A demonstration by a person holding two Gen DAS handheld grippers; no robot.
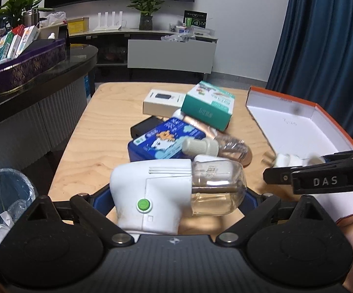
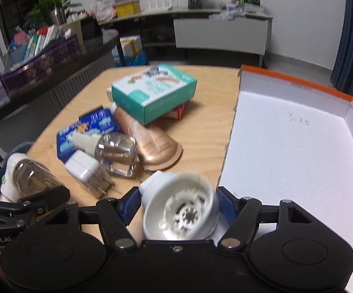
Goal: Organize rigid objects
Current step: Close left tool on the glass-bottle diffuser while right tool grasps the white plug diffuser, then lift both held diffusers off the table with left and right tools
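Note:
My left gripper is shut on a white plug-in vaporizer with a green button and a clear liquid bottle; it also shows in the right wrist view at the left. My right gripper is shut on a white round plug-in heater, held at the near left edge of the open orange-rimmed white box, which also shows in the left wrist view. A pile lies on the wooden table: a teal carton, a blue carton, a copper tube, a clear refill bottle and a white charger.
A beige flat box and a black item lie behind the pile. A dark counter with a purple tray of cartons stands at the left. A lined waste bin sits by the table's near left corner. Blue curtains hang at the right.

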